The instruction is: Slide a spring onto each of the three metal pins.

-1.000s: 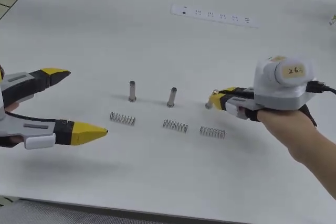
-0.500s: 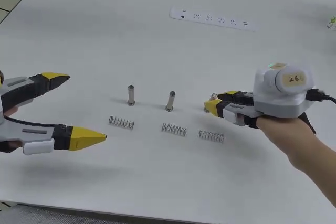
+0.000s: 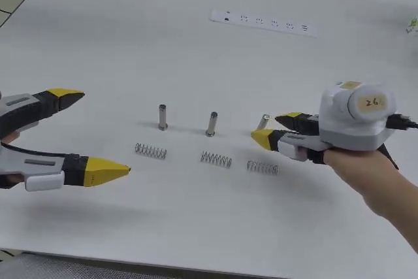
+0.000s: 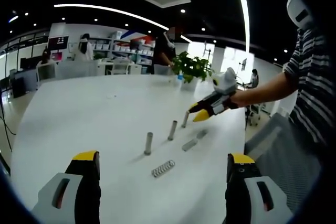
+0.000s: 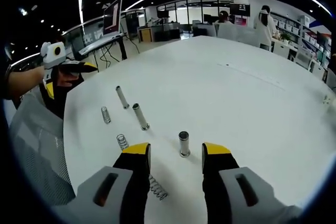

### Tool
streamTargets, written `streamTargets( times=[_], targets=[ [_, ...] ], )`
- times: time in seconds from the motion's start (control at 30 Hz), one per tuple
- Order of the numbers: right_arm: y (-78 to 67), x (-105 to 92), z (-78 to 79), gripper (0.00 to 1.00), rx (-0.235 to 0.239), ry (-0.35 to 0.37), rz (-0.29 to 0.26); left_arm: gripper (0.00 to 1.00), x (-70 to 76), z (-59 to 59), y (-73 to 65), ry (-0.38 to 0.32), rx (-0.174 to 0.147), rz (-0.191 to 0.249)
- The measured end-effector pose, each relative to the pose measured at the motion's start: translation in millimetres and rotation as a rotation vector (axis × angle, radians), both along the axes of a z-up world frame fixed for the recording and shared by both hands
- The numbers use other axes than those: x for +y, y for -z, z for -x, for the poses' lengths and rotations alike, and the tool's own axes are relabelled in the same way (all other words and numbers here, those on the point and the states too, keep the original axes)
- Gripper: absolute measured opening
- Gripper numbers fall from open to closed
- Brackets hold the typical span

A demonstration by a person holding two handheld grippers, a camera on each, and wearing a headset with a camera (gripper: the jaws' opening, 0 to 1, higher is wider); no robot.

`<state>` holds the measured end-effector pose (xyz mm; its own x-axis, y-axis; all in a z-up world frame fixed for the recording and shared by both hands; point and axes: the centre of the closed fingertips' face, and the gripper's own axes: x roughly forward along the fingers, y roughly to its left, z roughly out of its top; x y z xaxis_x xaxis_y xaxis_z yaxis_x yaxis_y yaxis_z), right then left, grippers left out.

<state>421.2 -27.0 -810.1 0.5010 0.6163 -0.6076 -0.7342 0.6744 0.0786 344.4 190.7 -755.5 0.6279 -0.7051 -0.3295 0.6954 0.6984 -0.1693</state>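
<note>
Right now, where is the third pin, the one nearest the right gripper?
In the head view, the rightmost pin stands upright at the open tips of the right gripper, just behind the rightmost spring.

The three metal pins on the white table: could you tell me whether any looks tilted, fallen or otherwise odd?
Nothing stands out. The left steel pin, middle steel pin and right steel pin all appear upright in a row, each bare, with a wire coil spring lying flat before each.
</note>
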Motion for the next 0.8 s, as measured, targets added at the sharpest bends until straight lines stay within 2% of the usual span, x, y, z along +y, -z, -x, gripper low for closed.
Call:
streamTargets(
  times=[0.43,0.8],
  targets=[
    [-12.3,-5.8,4.9,0.40,-0.017,-0.014,-0.038,0.98,-0.3,1.4,0.4,0.001,-0.001,-0.002],
    [-14.0,-14.3,13.6,0.40,-0.022,-0.059,-0.013,0.98,-1.7,4.8,3.7,0.012,0.003,-0.017]
  ],
)
